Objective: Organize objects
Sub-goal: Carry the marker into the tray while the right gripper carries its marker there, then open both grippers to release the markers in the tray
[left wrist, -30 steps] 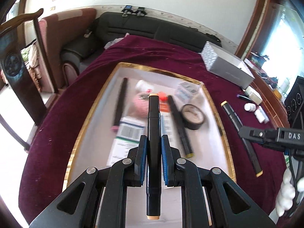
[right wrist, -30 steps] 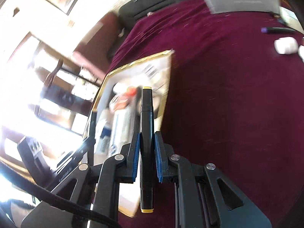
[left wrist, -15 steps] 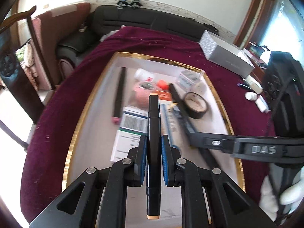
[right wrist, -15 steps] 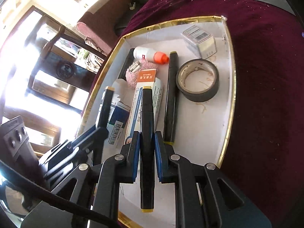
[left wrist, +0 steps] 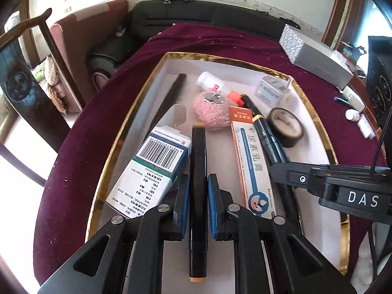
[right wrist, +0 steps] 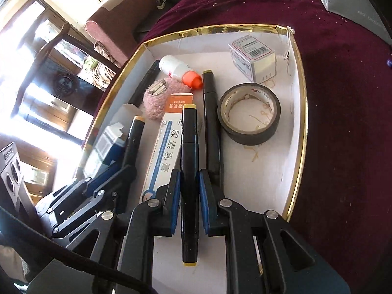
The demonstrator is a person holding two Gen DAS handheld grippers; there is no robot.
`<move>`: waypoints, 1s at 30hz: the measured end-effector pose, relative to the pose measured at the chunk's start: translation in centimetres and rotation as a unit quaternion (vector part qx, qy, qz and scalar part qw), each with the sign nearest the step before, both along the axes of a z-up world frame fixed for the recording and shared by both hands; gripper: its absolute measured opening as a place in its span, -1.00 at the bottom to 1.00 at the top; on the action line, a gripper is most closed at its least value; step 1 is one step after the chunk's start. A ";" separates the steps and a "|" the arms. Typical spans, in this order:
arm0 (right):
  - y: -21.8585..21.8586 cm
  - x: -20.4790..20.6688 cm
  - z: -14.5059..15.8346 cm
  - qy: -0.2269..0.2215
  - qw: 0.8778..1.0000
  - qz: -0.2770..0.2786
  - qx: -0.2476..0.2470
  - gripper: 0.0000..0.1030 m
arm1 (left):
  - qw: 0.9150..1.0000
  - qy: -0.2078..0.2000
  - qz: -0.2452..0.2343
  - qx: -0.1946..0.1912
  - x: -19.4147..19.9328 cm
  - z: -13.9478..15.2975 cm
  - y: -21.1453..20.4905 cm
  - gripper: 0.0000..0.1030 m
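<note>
A gold-rimmed white tray lies on the maroon cloth. My left gripper stands around a black marker with orange ends, low over the tray between a barcode box and a long ointment box; small gaps show beside the pads. My right gripper stands around a black marker with yellow ends, low over the tray beside another black marker, also with small gaps. The left gripper shows in the right wrist view.
The tray also holds a tape roll, a white bottle with orange cap, a pink puff, a small white box and a black strip. A grey box and small bottles sit on the cloth.
Both grippers have come down into the tray with their markers. The right one swung in from over the cloth. Both sets of jaws now stand slightly parted from the markers.
</note>
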State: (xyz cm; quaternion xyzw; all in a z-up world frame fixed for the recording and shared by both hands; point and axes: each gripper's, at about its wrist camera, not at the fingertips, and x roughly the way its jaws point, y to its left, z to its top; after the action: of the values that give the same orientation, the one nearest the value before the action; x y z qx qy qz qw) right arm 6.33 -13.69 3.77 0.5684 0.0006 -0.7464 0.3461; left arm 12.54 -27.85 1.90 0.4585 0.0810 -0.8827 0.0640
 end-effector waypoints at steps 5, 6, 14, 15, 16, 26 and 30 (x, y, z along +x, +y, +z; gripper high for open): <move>-0.4 0.0 0.0 0.006 1.000 0.004 0.007 -0.74 | 1.000 0.015 0.010 -0.019 0.4 0.7 -0.1 -0.76; -0.3 0.1 0.0 0.007 1.000 0.005 0.008 -0.74 | 1.000 0.018 0.010 -0.023 0.5 0.9 -0.1 -0.75; -0.2 0.4 0.1 0.004 1.000 0.005 -0.002 -0.72 | 0.999 0.034 0.008 -0.021 1.1 2.4 0.4 -0.20; -0.1 0.5 0.2 0.004 1.000 0.007 -0.006 -0.71 | 0.999 0.036 0.008 -0.025 1.1 2.6 0.5 -0.13; 0.0 0.6 0.5 0.009 1.000 0.008 -0.008 -0.70 | 0.999 0.039 0.010 -0.032 1.2 2.9 0.7 -0.10; 2.2 1.2 3.0 0.035 0.999 0.000 -0.042 -0.48 | 0.996 0.062 0.024 -0.052 2.4 5.1 1.1 0.13; 3.6 1.1 3.5 0.038 0.998 -0.011 -0.050 -0.44 | 0.996 0.067 0.019 -0.057 2.7 5.7 1.9 0.14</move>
State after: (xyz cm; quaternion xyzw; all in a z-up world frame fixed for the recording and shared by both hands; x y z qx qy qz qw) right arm 7.48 -10.12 7.31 0.5212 -0.0296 -0.7706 0.3655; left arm 15.27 -25.92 7.62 0.3924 0.0430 -0.9132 0.1010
